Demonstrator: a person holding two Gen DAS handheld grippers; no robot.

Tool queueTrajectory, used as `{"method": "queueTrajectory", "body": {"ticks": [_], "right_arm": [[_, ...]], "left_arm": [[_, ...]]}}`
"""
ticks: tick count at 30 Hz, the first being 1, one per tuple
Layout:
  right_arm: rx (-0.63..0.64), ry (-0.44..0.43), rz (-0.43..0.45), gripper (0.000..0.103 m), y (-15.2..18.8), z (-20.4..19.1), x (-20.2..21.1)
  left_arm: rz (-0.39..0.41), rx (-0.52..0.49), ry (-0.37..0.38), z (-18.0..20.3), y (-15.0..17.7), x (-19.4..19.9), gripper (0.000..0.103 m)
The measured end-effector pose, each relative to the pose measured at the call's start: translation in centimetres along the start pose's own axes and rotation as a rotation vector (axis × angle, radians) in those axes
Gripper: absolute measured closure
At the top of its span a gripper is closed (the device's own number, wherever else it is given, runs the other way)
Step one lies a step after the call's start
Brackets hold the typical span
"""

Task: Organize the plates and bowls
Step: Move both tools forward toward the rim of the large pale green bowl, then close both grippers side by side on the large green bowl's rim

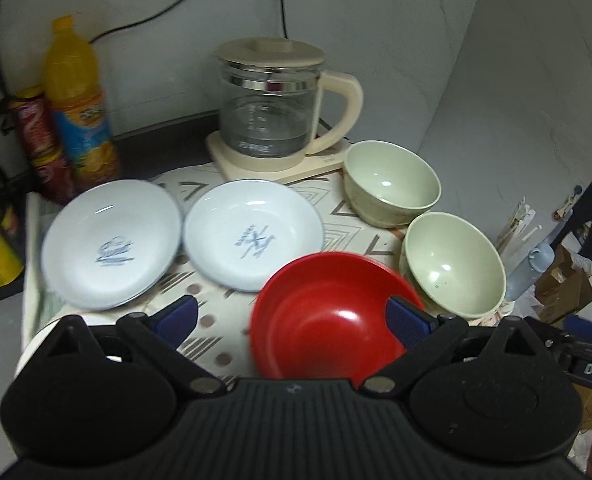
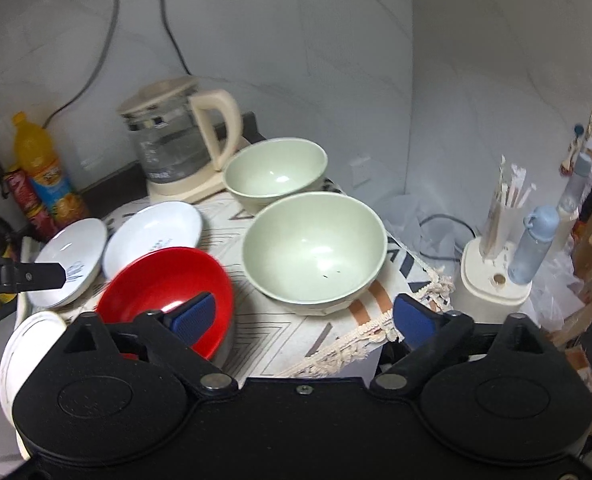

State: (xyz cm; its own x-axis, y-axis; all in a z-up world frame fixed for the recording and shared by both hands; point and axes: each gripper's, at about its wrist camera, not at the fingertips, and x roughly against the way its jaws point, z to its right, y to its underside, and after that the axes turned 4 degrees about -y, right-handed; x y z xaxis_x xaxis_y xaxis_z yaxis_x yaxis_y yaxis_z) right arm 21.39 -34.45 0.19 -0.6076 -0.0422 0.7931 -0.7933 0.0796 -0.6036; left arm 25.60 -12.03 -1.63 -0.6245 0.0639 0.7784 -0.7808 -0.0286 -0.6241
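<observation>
2 green bowls (image 2: 314, 250) ahead of open right hand-held gripper (image 2: 304, 316)

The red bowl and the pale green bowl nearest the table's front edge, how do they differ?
The glossy red bowl is shallower with a wide flaring rim, while the near pale green bowl is deeper with steeper walls. The red bowl appears to rest on something grey beneath it; the green bowl sits directly on the patterned cloth. The green bowl has a few dark specks inside; the red one looks clean. Both stand upright and empty.
</observation>
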Motion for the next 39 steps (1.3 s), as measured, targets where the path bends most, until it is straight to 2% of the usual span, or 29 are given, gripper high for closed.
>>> {"method": "queueTrajectory", "body": {"ticks": [5, 6, 12, 14, 16, 19, 26, 29, 37, 39], "right_arm": [[-0.058, 0.011, -0.027, 0.022, -0.8, 1.4, -1.9], [-0.066, 0.014, -0.033, 0.023, -1.0, 1.6, -2.3], [-0.126, 0.032, -0.082, 0.039, -2.0, 3.1, -4.9], [-0.15, 0.039, -0.097, 0.045, -2.3, 3.6, -5.7], [-0.172, 0.036, -0.114, 0.049, -2.4, 4.1, -6.4], [-0.195, 0.044, -0.142, 0.057, -2.4, 4.5, -7.6], [-0.245, 0.072, -0.188, 0.06, -2.5, 5.9, -9.6], [-0.262, 0.083, -0.206, 0.06, -2.7, 6.4, -10.4], [-0.281, 0.091, -0.251, 0.067, -3.0, 7.1, -12.8], [-0.291, 0.096, -0.266, 0.072, -2.8, 7.3, -13.5]], "left_arm": [[-0.025, -0.035, 0.037, 1.6, -2.1, -2.6, 0.005], [-0.031, -0.044, 0.042, 1.9, -2.5, -3.2, 0.008], [-0.056, -0.104, 0.098, 4.2, -4.6, -6.3, 0.012], [-0.076, -0.117, 0.116, 4.9, -5.0, -7.4, 0.016], [-0.102, -0.129, 0.132, 5.6, -5.4, -8.7, 0.027], [-0.142, -0.154, 0.153, 6.8, -6.0, -10.6, 0.034], [-0.208, -0.204, 0.197, 9.3, -6.8, -14.2, 0.042], [-0.25, -0.22, 0.207, 10.3, -7.0, -16.0, 0.052], [-0.325, -0.236, 0.224, 11.6, -7.0, -19.5, 0.066], [-0.353, -0.242, 0.226, 11.8, -6.8, -20.3, 0.073]]}}
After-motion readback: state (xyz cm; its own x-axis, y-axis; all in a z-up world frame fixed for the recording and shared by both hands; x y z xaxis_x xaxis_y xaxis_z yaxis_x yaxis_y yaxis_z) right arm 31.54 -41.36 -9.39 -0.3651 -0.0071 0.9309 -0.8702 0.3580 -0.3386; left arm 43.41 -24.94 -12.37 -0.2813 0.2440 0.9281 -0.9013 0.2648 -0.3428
